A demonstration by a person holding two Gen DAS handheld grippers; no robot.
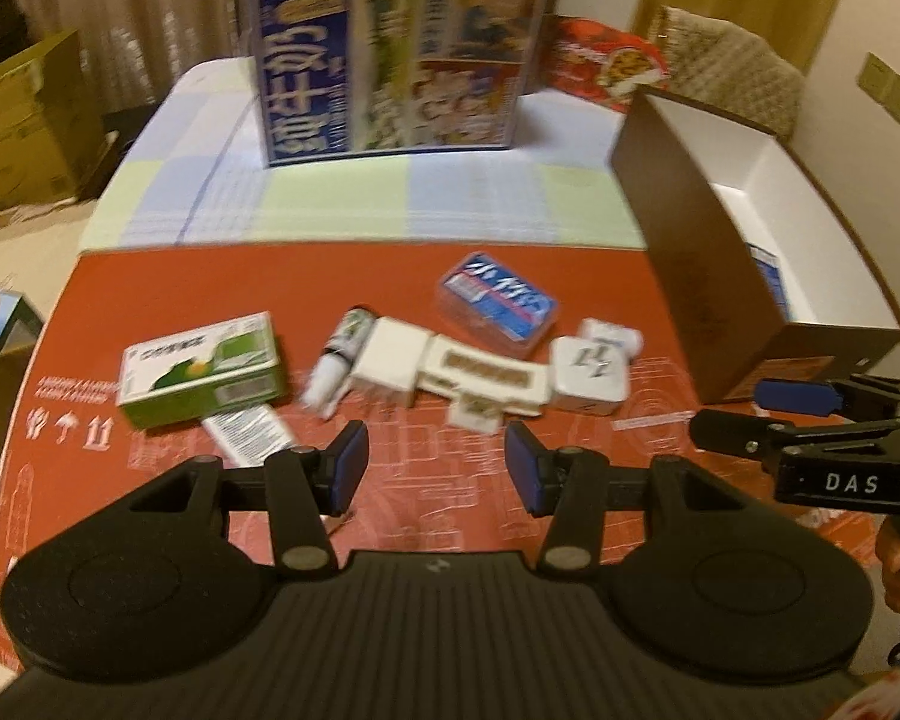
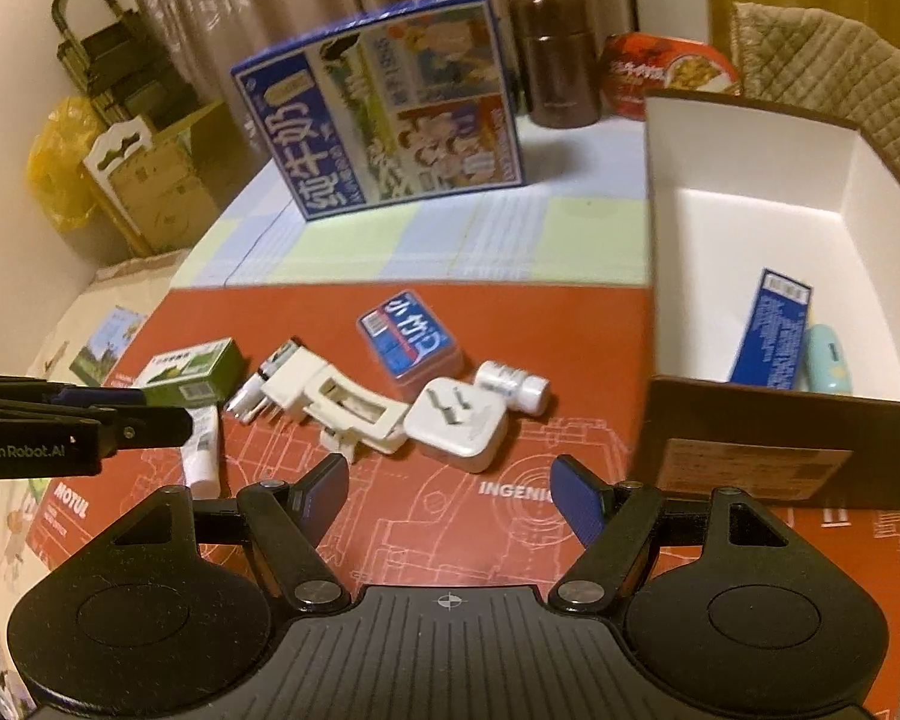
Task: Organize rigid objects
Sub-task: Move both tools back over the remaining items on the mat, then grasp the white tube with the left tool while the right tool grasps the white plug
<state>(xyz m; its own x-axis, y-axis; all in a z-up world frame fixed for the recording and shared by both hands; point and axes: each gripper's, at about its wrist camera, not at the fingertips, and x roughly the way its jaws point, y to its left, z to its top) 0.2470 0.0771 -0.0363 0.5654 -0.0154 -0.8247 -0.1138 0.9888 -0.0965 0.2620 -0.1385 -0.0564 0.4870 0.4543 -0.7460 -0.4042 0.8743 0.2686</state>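
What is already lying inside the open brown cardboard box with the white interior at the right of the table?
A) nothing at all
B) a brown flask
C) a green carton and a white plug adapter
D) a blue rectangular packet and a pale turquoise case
D: the right wrist view shows a blue rectangular packet leaning beside a pale turquoise case inside the brown cardboard box.

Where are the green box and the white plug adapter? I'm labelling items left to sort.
green box (image 1: 204,369): left wrist view, its top face.
white plug adapter (image 2: 459,425): right wrist view, pronged face.

L gripper (image 1: 437,461) empty over red mat (image 1: 402,276).
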